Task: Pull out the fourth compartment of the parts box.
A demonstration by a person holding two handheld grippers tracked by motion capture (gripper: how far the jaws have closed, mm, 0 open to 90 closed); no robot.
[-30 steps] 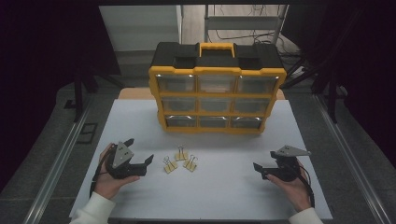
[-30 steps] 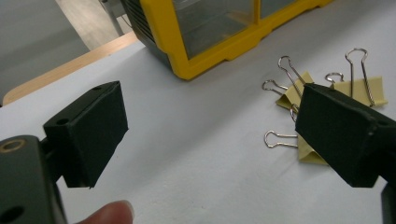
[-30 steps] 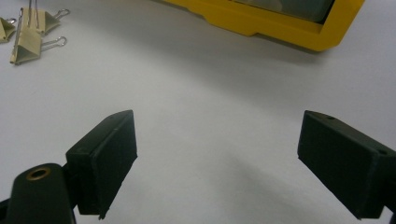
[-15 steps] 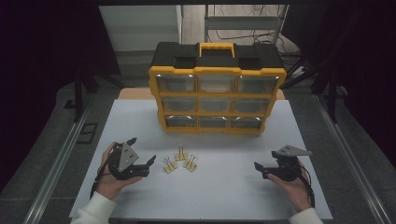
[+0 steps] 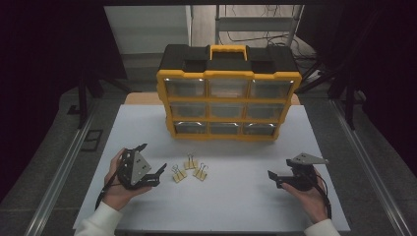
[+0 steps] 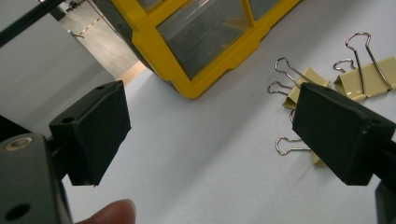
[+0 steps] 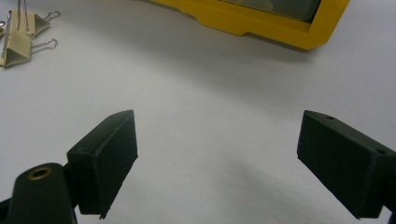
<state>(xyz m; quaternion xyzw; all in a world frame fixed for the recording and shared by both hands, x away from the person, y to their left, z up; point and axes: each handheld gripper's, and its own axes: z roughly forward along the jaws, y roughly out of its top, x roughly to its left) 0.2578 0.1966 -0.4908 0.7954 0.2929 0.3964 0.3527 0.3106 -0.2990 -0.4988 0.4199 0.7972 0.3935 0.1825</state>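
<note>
**Left gripper lines up on the binder clips**

While its jaws stand wide apart and hold nothing, the left gripper [image 5: 158, 175] sits low on the white table [image 5: 236, 206], rolled onto its side and pointed at the three yellow binder clips [image 5: 189, 169] just beside its tips. In the left gripper view the nearest clip [image 6: 299, 148] lies partly behind the right-hand jaw, so a good pick would call for a small shift toward the clips, to bring one folded body squarely between the pads, and a squeeze on the yellow body, not on the springy wire handles. Taking the near one should leave the other two undisturbed.

The right gripper [image 5: 273, 177] rests well apart on the other side of the table, also spread open and empty. Beyond the clips stands the yellow drawer organizer [image 5: 228, 105], all drawers closed.

Compared with a second ago, the left gripper has rolled over and edged closer to the clips; the right one has hardly moved.
</note>
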